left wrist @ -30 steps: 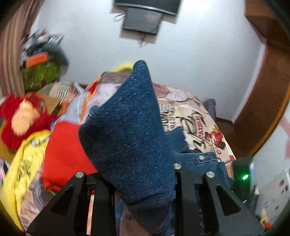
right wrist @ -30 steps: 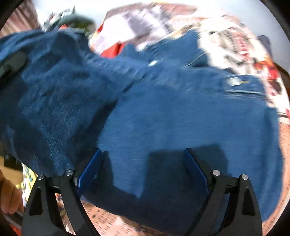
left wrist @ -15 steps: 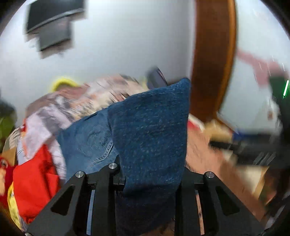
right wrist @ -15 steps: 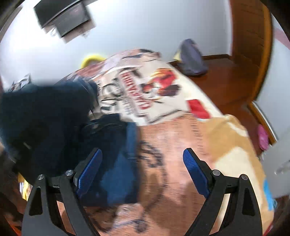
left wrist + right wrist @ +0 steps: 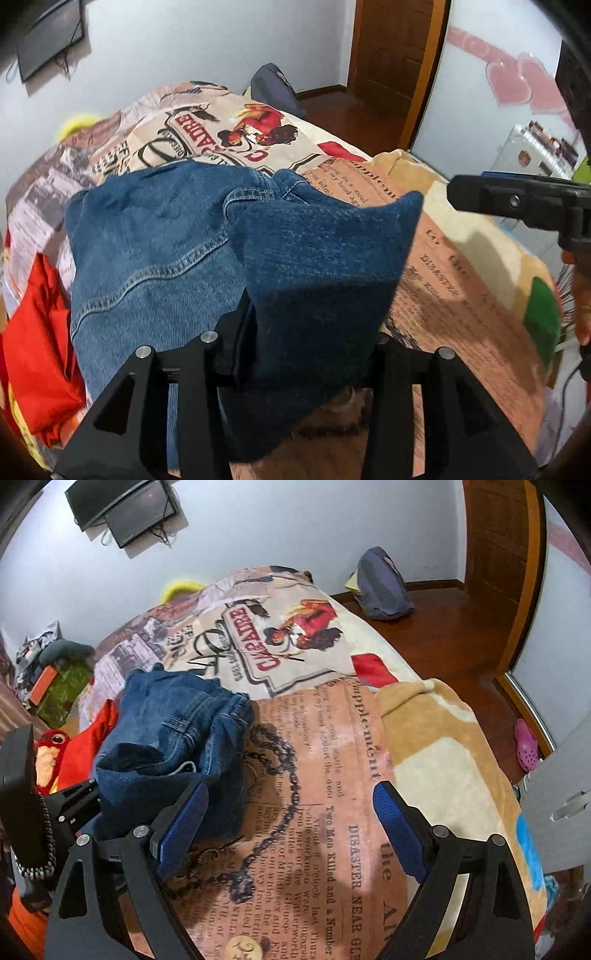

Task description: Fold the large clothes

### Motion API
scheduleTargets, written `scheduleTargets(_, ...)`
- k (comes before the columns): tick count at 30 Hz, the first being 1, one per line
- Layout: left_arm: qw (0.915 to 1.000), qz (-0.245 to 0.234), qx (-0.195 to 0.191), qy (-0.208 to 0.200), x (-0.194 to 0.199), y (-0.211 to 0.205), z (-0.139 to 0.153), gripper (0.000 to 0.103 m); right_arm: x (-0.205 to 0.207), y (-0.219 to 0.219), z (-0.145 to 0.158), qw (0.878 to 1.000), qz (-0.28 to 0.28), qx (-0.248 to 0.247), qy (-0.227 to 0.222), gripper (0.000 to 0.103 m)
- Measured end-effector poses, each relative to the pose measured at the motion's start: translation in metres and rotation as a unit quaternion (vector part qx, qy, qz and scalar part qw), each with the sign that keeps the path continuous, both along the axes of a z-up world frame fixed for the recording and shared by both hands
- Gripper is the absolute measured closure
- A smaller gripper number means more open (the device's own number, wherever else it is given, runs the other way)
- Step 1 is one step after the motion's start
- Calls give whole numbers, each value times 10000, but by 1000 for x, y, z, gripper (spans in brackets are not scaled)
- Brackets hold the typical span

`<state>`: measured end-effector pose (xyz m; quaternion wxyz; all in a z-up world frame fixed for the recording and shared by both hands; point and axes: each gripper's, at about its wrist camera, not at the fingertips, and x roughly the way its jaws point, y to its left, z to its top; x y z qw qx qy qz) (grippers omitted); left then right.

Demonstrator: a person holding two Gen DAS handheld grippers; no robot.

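Blue jeans (image 5: pixel 155 254) lie bunched on a bed with a newspaper-print blanket (image 5: pixel 436 266). My left gripper (image 5: pixel 306 350) is shut on a thick fold of the jeans, which stands up between its fingers and hides them. In the right wrist view the jeans (image 5: pixel 177 723) lie at the left, with the left gripper (image 5: pixel 74 805) holding their near end. My right gripper (image 5: pixel 291 830) is open and empty above the blanket (image 5: pixel 332 775), to the right of the jeans. It also shows at the right edge of the left wrist view (image 5: pixel 517 203).
A red garment (image 5: pixel 37 332) lies left of the jeans, beside a red plush toy (image 5: pixel 51 746). A tan blanket (image 5: pixel 443 738) covers the bed's right side. A grey bag (image 5: pixel 380 587) sits on the wooden floor near a door (image 5: pixel 498 554). A screen (image 5: pixel 125 509) hangs on the wall.
My right gripper has left the jeans and swung right over the bare blanket. My left gripper, still holding the denim fold, has turned right and lowered toward the bed.
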<state>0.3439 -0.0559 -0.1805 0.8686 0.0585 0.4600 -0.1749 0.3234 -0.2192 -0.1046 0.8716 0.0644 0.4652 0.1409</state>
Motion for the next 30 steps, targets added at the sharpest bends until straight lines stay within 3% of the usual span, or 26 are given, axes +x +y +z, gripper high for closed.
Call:
scheduleTargets(3, 9989, -138, -432, 71, -16, 10, 15, 58, -1, 9, 13, 9998, 129, 46, -161, 14)
scheduleTargets(8, 9985, -117, -519, -114, -37, 27, 38, 58, -1, 34, 29, 9982, 422, 170, -389, 14)
scheduleTargets(14, 9966, 463, -488, -469, -44, 75, 60, 56, -2, 78, 31, 9942, 938, 142, -504, 14)
scheduleTargets(19, 9927, 1143, -298, -231, -33, 115, 44, 55, -2, 107, 10, 9906, 1277, -186, -455, 14)
scheduleTargets(24, 9908, 1336, -143, 184, -34, 129, 4, 55, 12, 101, -26, 9920, 1225, -276, 128, 14)
scheduleTargets(28, 9877, 1543, -262, -17, -49, 133, -10, 45, 20, 73, -53, 9933, 917, 1, 700, 14)
scheduleTargets(30, 9865, 1582, -421, 4, -52, 136, -13, 45, 20, 58, -66, 9921, 815, 210, 926, 13)
